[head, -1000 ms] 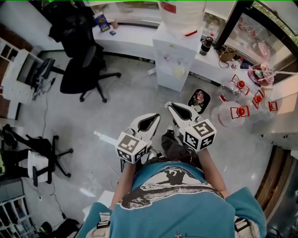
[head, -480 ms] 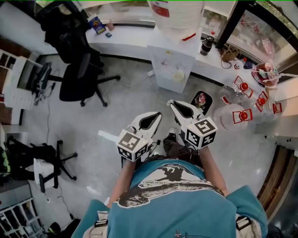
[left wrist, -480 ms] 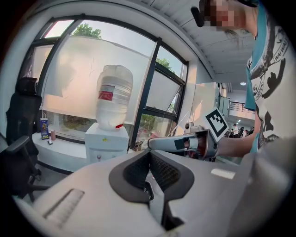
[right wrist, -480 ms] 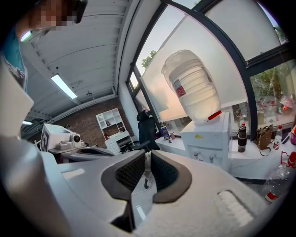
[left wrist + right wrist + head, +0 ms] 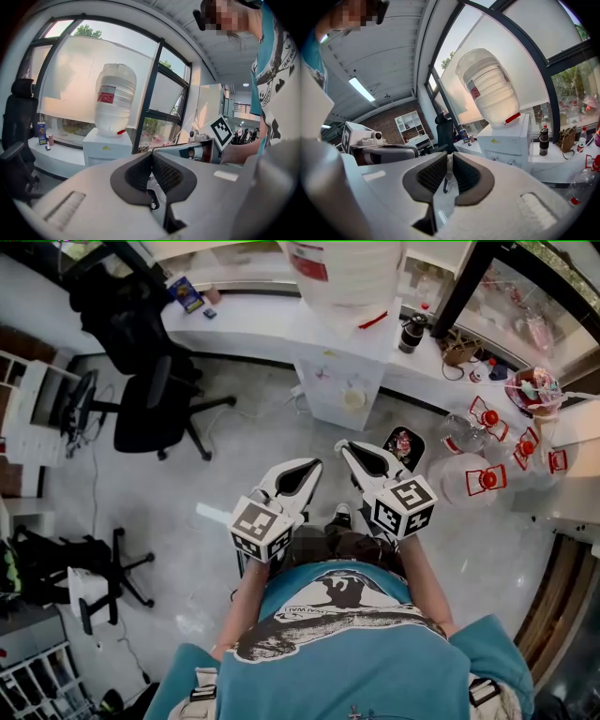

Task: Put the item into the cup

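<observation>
The left gripper (image 5: 316,464) and the right gripper (image 5: 340,447) are held side by side in front of the person's chest, above the floor (image 5: 234,456), with their tips near each other but apart. Each carries its marker cube at the rear, nearest the body. In the left gripper view the left gripper (image 5: 151,157) has its ribbed pads (image 5: 138,173) pressed together at the tip, with nothing between them. In the right gripper view the right gripper (image 5: 449,159) is closed too, its pads (image 5: 433,172) meeting at the tip and holding nothing.

Straight ahead of both grippers stands a white dispenser (image 5: 342,381) with a big bottle (image 5: 347,268) on top. The bottle (image 5: 116,101) shows beyond the left jaws, and the same bottle (image 5: 490,89) beyond the right jaws. A white counter (image 5: 253,320) runs behind it. On that counter, ahead and to the right of the right gripper, stands a dark flask (image 5: 410,332), seen also as the flask (image 5: 543,139) in the right gripper view. Clear jugs (image 5: 464,474) with red caps lie on the floor just right of the right gripper. A black chair (image 5: 150,399) stands well off to the left of the left gripper.

Which thing is the item or the cup I cannot tell; neither gripper touches any object
</observation>
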Available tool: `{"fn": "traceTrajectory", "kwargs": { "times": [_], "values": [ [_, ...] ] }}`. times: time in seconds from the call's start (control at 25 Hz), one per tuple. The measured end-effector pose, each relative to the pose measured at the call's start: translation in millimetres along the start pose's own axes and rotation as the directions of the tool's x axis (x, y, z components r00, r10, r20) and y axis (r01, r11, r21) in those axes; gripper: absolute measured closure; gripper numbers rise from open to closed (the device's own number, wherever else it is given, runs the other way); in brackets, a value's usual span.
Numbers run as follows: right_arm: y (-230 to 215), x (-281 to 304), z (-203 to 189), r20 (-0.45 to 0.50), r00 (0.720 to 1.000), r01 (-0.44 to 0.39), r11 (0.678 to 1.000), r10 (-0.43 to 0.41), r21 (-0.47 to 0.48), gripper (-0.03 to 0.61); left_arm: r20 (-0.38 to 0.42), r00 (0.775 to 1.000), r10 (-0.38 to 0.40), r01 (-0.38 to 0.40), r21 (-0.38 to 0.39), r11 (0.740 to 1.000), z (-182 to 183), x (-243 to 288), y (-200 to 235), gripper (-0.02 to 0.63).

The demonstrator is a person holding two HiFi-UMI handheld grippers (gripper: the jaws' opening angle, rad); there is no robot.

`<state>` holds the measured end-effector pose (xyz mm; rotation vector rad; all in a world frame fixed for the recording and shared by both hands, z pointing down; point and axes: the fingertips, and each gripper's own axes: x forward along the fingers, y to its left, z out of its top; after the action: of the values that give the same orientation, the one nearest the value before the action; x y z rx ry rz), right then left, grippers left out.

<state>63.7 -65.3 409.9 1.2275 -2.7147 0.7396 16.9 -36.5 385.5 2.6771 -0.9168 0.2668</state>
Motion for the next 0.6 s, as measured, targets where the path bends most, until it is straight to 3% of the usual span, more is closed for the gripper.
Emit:
{"fn": "traceTrajectory", "kwargs": {
  "times": [0.6],
  "values": [
    [-7, -9, -9, 0.009, 1.000, 0.009, 0.998, -0.009, 0.055, 0.540, -0.046, 0.999, -0.021, 0.023, 0.032, 0.999, 3, 10, -13, 0.600]
  ]
}}
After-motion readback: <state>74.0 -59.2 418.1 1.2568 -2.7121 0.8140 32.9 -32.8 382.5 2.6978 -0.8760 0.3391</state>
